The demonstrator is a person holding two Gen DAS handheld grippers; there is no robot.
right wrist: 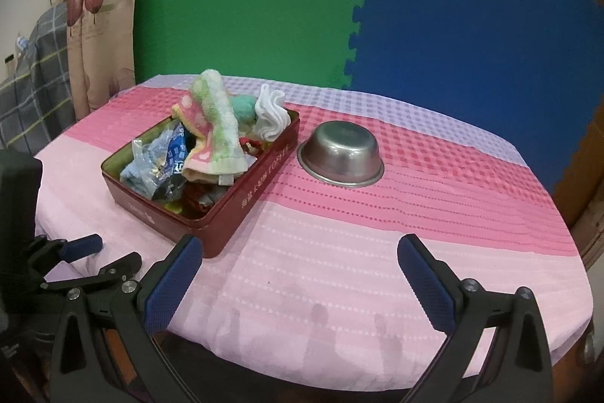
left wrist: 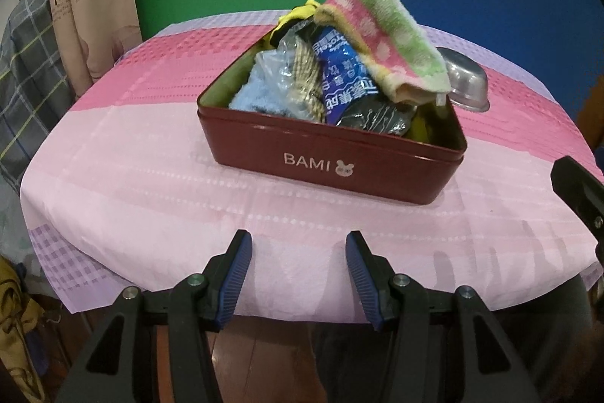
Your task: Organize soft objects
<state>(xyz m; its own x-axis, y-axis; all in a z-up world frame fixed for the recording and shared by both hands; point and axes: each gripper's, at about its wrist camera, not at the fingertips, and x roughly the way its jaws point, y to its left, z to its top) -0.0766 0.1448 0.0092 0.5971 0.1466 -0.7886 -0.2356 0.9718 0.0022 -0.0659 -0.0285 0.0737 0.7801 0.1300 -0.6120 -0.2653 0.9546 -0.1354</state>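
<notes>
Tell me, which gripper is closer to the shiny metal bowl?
Right. The right gripper hangs open at the table's near edge, facing the metal bowl. The left gripper is open farther left, with the red tin between it and the bowl.

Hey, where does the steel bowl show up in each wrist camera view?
Left wrist view: the steel bowl sits upside down at right of centre, partly hidden behind the red tin and the pink-green towel.
Right wrist view: the steel bowl is in full view near the centre, just right of the red tin.
Shared landmark: the red tin.
</notes>
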